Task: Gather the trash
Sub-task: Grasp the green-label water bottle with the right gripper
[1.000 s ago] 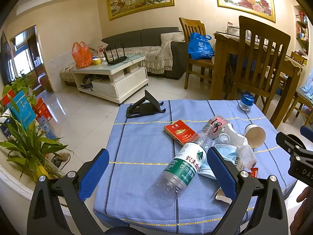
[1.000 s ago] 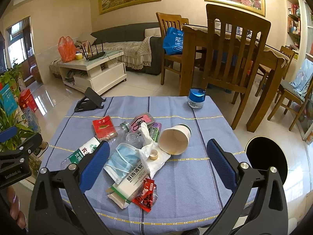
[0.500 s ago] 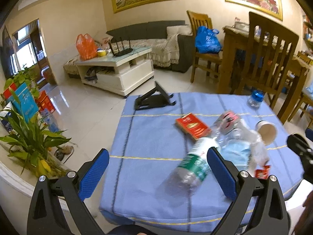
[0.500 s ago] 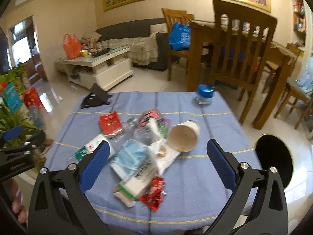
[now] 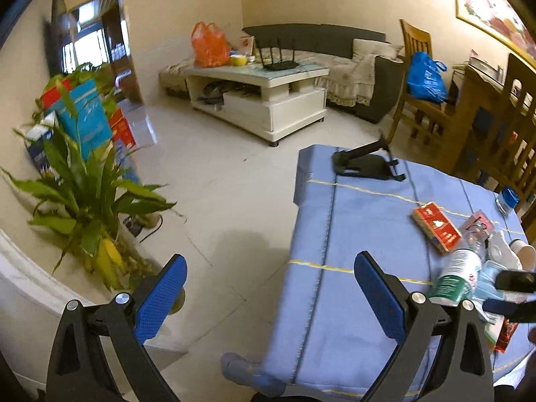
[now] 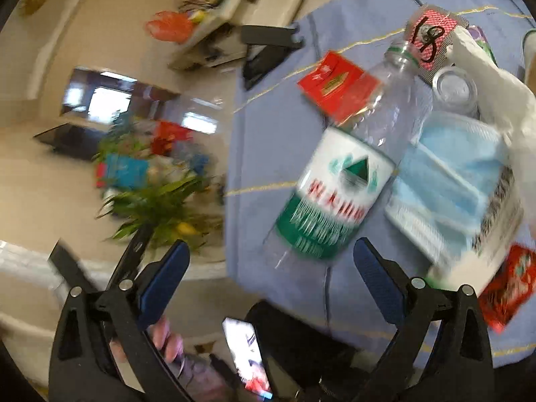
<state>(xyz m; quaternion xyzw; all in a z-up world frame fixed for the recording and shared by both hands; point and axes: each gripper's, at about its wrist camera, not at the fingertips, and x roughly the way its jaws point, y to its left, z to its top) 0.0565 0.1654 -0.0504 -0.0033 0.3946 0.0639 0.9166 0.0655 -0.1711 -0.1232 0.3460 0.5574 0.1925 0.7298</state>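
A pile of trash lies on the blue tablecloth (image 5: 351, 221): a clear plastic bottle (image 6: 341, 181) with a green and white label, a red cigarette pack (image 6: 335, 83), a light blue face mask (image 6: 449, 174), white tissue (image 6: 485, 67) and a red wrapper (image 6: 509, 288). In the left wrist view the bottle (image 5: 459, 271) and red pack (image 5: 435, 227) sit at the far right. My right gripper (image 6: 271, 281) hangs open close above the bottle's base end, tilted. My left gripper (image 5: 268, 294) is open over the table's left edge and floor, empty.
A black phone stand (image 5: 365, 164) rests at the table's far corner. A potted plant (image 5: 87, 201) stands on the floor to the left. A white coffee table (image 5: 261, 97), sofa and wooden chairs (image 5: 502, 124) lie beyond. A hand (image 6: 164, 338) grips the left tool's handle.
The right gripper has swung left, tilted and dropped close over the bottle. The left gripper has turned left, off the trash pile toward the table's edge and floor.
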